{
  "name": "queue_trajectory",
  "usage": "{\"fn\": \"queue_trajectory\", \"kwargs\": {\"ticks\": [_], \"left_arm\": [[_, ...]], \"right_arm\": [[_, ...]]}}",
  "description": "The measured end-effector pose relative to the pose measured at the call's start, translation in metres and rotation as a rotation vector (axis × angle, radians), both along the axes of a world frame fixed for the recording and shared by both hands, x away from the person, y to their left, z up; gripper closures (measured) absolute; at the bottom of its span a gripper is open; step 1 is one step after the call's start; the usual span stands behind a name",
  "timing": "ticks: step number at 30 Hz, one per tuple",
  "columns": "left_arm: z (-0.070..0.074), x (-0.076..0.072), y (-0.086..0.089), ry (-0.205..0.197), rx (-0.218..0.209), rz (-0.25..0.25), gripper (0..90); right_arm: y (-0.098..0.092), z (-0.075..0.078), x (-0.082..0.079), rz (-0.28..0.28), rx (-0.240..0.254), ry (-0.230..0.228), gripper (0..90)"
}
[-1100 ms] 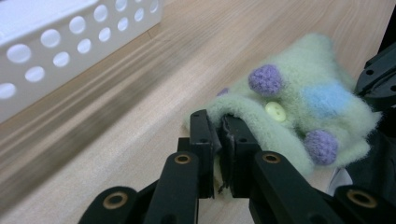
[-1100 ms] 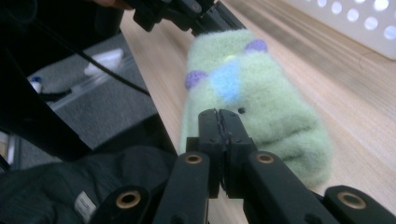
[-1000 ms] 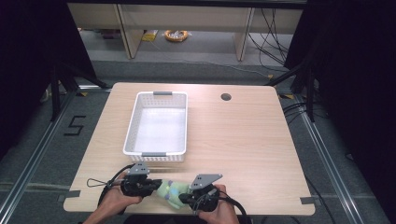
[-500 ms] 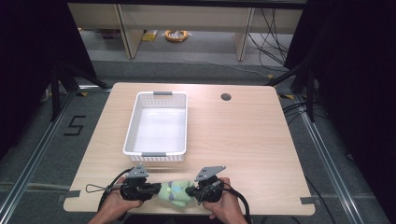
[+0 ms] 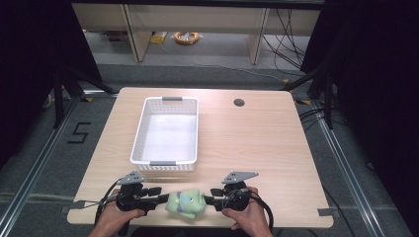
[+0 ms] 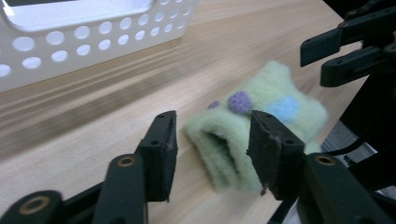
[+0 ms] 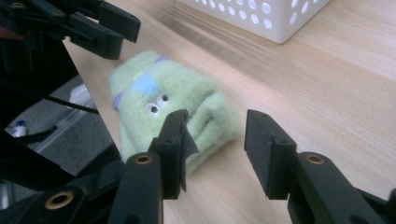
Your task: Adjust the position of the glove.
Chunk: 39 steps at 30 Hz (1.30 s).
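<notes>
At near edge of surface (image 5: 257,148): green fuzzy sock (image 5: 184,203) lying flat between left gripper (image 5: 159,199) and right gripper (image 5: 211,200). Both jaws spread, nothing gripped. White basket (image 5: 141,143) empty; likely destination, grasp not yet made.

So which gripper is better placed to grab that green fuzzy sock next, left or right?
Probably left. The left gripper has its open jaws straddling the cuff end of the green sock, so closing should catch it. The right gripper is open too, but the sock sits mostly off to one side of its jaws.
</notes>
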<state>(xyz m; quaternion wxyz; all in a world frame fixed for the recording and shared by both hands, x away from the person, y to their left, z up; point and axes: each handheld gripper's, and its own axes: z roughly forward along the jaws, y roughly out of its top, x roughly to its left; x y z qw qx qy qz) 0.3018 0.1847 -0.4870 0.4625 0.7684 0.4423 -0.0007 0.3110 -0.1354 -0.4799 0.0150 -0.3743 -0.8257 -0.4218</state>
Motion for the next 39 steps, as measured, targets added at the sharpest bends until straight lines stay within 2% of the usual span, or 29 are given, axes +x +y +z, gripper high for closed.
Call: {"fn": "queue_trajectory", "kwargs": {"ticks": [2,5,6,7,8,9,14,16,18,21,22,24,26,28,30,36,39], "left_arm": [[-0.003,0.000,-0.005,0.034,-0.011,-0.012,47.6],[-0.009,0.003,-0.012,0.078,0.007,-0.017,45.8],[-0.012,0.005,-0.013,0.097,0.002,-0.032,45.6],[-0.014,0.005,-0.014,0.109,0.005,-0.025,45.5],[-0.014,0.005,-0.016,0.116,0.011,-0.016,45.1],[-0.017,0.007,-0.017,0.128,-0.003,-0.034,45.0],[-0.022,0.009,-0.022,0.159,0.010,-0.046,45.9],[-0.023,0.011,-0.022,0.164,0.011,-0.054,46.4],[-0.023,0.012,-0.023,0.171,0.011,-0.037,47.4],[-0.025,0.013,-0.022,0.175,0.018,-0.047,48.4],[-0.026,0.014,-0.022,0.185,-0.002,-0.061,48.7],[-0.026,0.014,-0.022,0.185,0.004,-0.043,49.6],[-0.027,0.014,-0.022,0.187,-0.003,-0.045,51.2],[-0.028,0.014,-0.023,0.180,0.004,-0.057,53.0],[-0.028,0.016,-0.022,0.184,-0.007,-0.077,54.3],[-0.030,0.014,-0.022,0.164,-0.006,-0.065,61.7],[-0.032,0.013,-0.021,0.154,-0.026,-0.065,64.6]], "right_arm": [[0.003,-0.003,0.001,0.013,0.008,0.017,55.2],[0.009,-0.006,0.000,0.007,0.006,0.053,50.6],[0.010,-0.008,0.001,0.007,0.006,0.053,49.3],[0.011,-0.009,0.002,0.001,0.004,0.059,47.8],[0.013,-0.011,0.003,0.003,0.016,0.068,47.7],[0.014,-0.012,0.003,0.003,0.026,0.086,47.5],[0.021,-0.021,0.004,0.009,0.006,0.097,47.1],[0.022,-0.025,0.004,-0.005,-0.014,0.105,47.2],[0.022,-0.027,0.004,-0.007,-0.004,0.127,47.3],[0.021,-0.031,0.005,0.001,0.014,0.134,48.5],[0.021,-0.032,0.004,-0.003,0.020,0.131,48.8],[0.021,-0.032,0.004,0.001,0.021,0.131,49.0],[0.021,-0.032,0.004,0.006,0.023,0.131,50.5],[0.022,-0.033,0.003,0.004,0.034,0.146,52.7],[0.022,-0.034,0.003,0.014,0.037,0.130,56.1],[0.020,-0.037,0.005,0.043,0.060,0.135,68.1],[0.019,-0.036,0.003,0.040,0.063,0.141,73.1]]}}
